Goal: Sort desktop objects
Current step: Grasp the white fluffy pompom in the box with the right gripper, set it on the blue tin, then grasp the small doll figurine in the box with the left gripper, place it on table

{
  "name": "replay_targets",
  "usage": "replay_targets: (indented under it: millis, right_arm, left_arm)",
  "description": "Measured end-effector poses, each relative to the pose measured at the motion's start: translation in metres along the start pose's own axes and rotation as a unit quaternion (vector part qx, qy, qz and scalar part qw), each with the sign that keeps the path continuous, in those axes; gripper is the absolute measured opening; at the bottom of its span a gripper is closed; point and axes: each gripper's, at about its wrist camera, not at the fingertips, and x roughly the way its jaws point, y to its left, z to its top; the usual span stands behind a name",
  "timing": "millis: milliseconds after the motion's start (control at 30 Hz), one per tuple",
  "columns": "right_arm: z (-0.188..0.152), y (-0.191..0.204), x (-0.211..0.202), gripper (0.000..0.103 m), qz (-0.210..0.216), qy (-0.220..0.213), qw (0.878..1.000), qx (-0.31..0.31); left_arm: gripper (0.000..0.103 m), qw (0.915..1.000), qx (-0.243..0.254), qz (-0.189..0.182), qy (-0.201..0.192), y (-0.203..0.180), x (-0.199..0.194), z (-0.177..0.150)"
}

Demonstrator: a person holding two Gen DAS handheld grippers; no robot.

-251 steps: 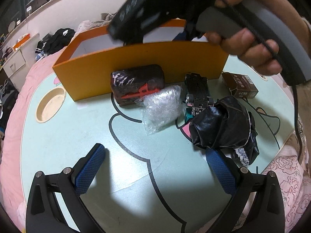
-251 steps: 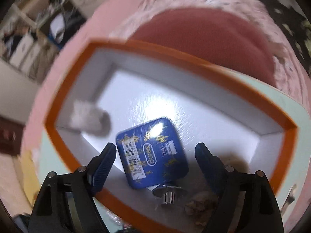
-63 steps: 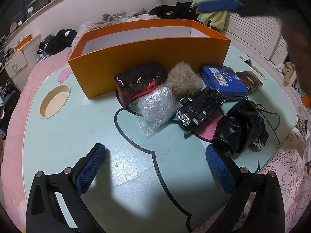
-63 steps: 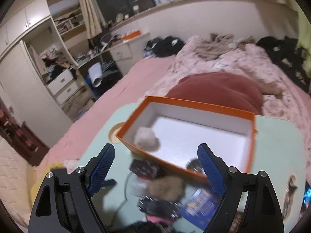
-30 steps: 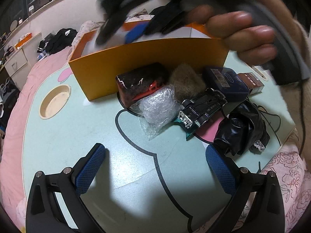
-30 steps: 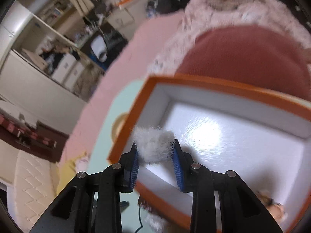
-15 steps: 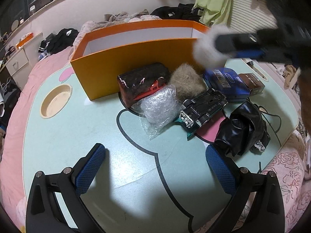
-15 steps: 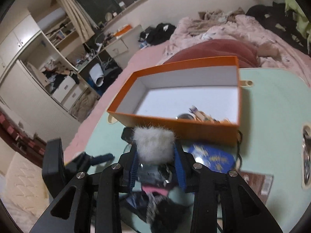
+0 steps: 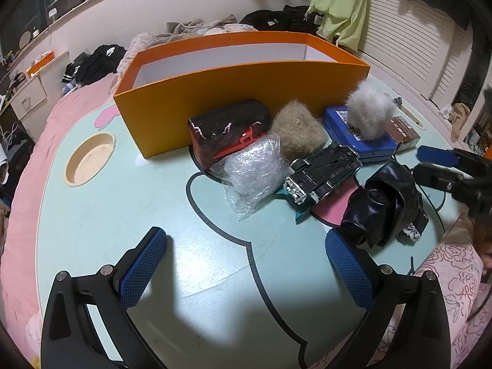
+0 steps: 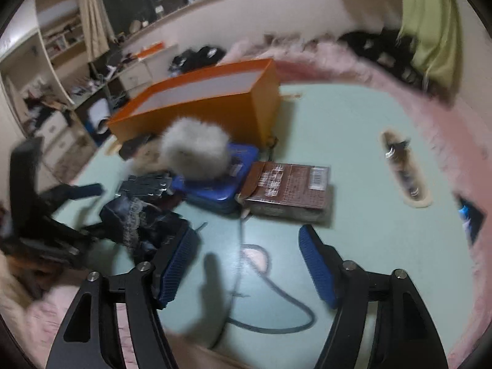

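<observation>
Where half a second ago the grey-white pompom [image 10: 195,150] sat pinched between the right gripper [image 10: 247,264]'s blue pads, it now rests free on top of the blue tin [image 9: 359,136], right of centre in the left wrist view. That gripper's fingers have spread wide and grip nothing; in the left view one blue pad pokes in from the right edge, clear of the pompom.

The pompom is a loose, round tuft of pale fur, upright on the tin (its outline is blurred in the right view). Just left of it lies a tan pompom [image 9: 298,129], touching the dark pouch [image 9: 227,129] with red trim. The orange box [image 9: 240,86] stands behind them, across the upper middle of the frame. A brown carton [image 10: 289,189] lies just beside the tin.

The left gripper [image 9: 246,272], at the bottom of its own view, is wide open over bare mint-green table [image 9: 107,209] and holds nothing, as before.
</observation>
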Motion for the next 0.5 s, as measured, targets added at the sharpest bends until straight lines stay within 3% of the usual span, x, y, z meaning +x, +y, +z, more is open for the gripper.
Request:
replay_targets:
  millis: [133,300,400,500]
  right_arm:
    - [0.001,0.005,0.008,0.077,-0.077,-0.011,0.997,-0.016]
    - [0.003,0.004,0.008,0.086,-0.073,-0.006,0.997,-0.021]
    - [0.001,0.002,0.006,0.087,-0.073,-0.006,0.997,-0.02]
    - [0.0,0.001,0.006,0.087,-0.072,-0.006,0.997,-0.02]
  left_arm:
    - [0.103,0.9999,-0.009,0.008,0.0,0.01,-0.002,-0.005]
    - [0.103,0.9989,-0.026,0.021,-0.032,0.019,-0.021,0.002]
    - [0.103,0.9972,-0.017,0.003,-0.072,0.022,-0.044,0.023]
    - [0.098,0.9937,-0.014,-0.05,-0.1,0.025,-0.062,0.066]
